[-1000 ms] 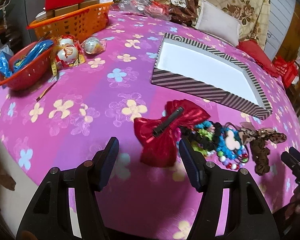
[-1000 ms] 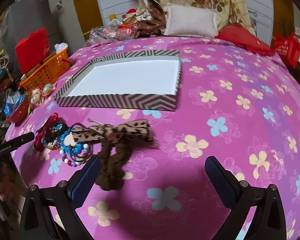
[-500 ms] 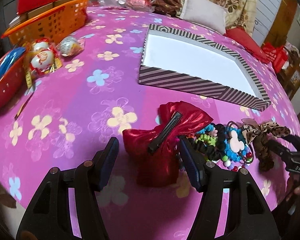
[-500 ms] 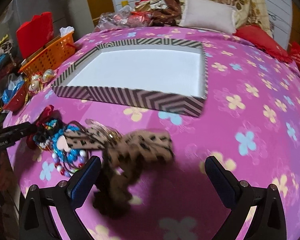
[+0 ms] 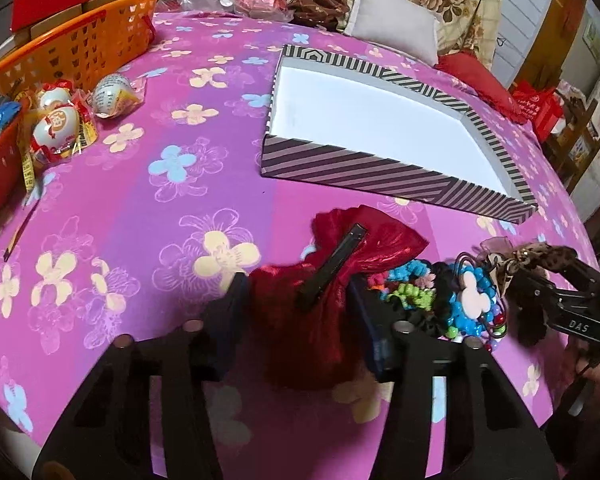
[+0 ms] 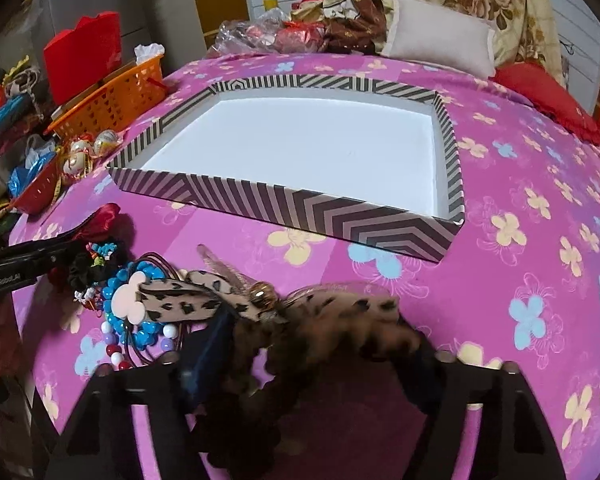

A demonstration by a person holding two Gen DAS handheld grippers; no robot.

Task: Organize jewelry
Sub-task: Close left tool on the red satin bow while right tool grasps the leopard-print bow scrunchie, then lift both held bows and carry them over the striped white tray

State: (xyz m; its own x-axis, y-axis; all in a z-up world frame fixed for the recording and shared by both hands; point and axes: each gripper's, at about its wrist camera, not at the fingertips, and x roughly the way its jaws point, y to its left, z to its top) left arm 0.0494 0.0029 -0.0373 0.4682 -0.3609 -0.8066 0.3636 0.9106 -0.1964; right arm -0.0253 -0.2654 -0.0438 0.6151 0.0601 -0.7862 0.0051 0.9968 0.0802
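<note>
Glossily crumpled, red satin bow [image 5: 332, 276] — black clip [image 5: 332, 268] uppermost.
</note>
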